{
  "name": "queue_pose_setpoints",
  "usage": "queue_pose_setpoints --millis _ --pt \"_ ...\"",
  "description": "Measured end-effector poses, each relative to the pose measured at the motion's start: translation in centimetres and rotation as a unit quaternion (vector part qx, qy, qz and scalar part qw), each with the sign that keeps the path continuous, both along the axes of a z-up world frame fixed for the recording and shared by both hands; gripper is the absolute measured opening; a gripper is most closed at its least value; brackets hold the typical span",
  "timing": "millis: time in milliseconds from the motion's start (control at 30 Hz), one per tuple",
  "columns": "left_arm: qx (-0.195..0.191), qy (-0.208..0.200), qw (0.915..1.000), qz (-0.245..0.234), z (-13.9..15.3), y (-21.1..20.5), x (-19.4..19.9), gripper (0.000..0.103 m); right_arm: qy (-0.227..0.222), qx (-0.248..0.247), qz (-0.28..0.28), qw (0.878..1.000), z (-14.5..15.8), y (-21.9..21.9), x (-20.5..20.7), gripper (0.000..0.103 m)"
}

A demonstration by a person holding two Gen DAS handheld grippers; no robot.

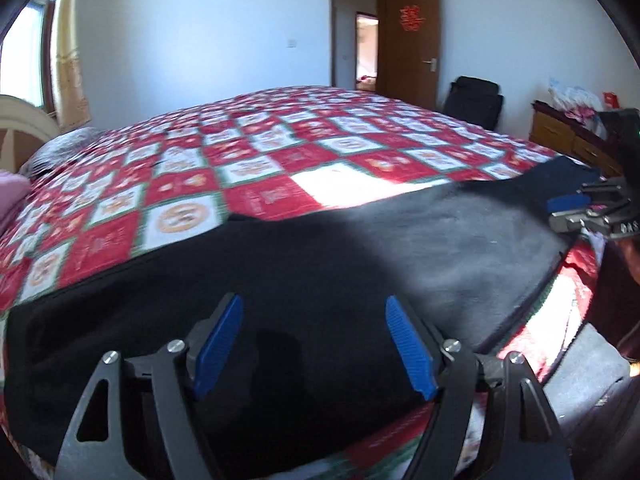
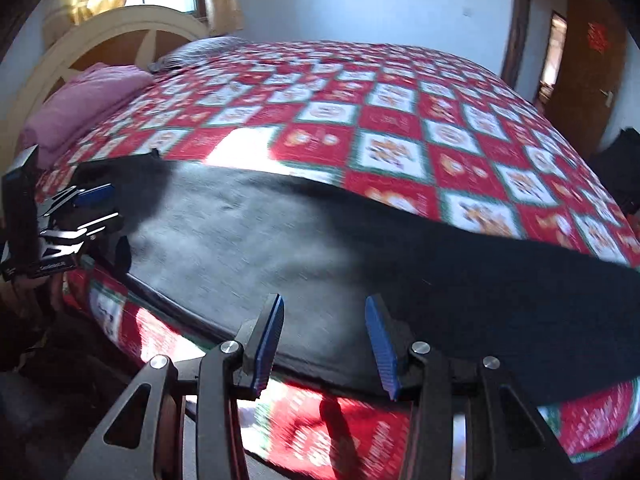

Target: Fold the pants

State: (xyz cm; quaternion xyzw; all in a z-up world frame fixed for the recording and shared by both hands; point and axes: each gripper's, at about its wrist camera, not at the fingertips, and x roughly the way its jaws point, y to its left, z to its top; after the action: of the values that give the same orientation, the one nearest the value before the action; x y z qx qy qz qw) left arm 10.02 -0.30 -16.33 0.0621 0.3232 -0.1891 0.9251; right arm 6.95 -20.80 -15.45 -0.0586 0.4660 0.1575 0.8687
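Black pants (image 1: 280, 272) lie spread flat along the near edge of the bed, partly in sunlight. My left gripper (image 1: 313, 299) hovers over their dark end, its blue pads (image 1: 220, 344) wide apart with nothing between them. In the right wrist view the same pants (image 2: 280, 240) stretch from left to right. My right gripper (image 2: 324, 299) stands open above their near hem, with only cloth below the gap. Each gripper shows in the other's view: the right gripper (image 1: 572, 210) at the far end of the pants, the left gripper (image 2: 100, 208) at the left edge.
A red-and-white checked quilt (image 1: 280, 152) covers the whole bed. A folded pink blanket (image 2: 88, 100) and a grey pillow (image 2: 200, 52) lie by the headboard (image 2: 120, 28). A brown door (image 1: 412, 40), a black bag (image 1: 476, 100) and a wooden dresser (image 1: 568, 136) stand beyond the bed.
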Motion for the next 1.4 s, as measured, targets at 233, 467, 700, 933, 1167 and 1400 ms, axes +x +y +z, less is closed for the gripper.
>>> queue_pose_setpoints --millis 233,467,700,933,1167,1400 --pt "0.009 0.017 0.9996 0.022 -0.9 2.5 0.1 0.077 0.037 -0.055 0.023 0.998 -2.7 2.7 0.0 0.045" --pt "0.018 -0.006 0.9955 0.092 0.6 6.4 0.7 0.095 0.006 -0.02 0.035 0.999 0.2 5.1 1.6 0.045" --pt "0.03 0.005 0.9841 0.175 0.2 10.9 1.7 0.095 -0.038 0.007 0.124 0.991 1.9 14.7 3.8 0.045" --pt "0.015 0.023 0.9781 0.206 -1.0 13.8 2.2 0.097 -0.015 0.002 0.155 0.988 -0.8 20.1 4.0 0.045" --pt "0.024 -0.002 0.9792 0.201 -1.8 14.3 2.0 0.103 -0.004 -0.011 0.155 0.988 -3.1 20.0 3.5 0.045" --pt "0.021 -0.018 0.9788 0.203 -1.9 15.2 2.3 0.103 -0.004 0.037 0.154 0.987 -0.9 20.0 5.4 0.045"
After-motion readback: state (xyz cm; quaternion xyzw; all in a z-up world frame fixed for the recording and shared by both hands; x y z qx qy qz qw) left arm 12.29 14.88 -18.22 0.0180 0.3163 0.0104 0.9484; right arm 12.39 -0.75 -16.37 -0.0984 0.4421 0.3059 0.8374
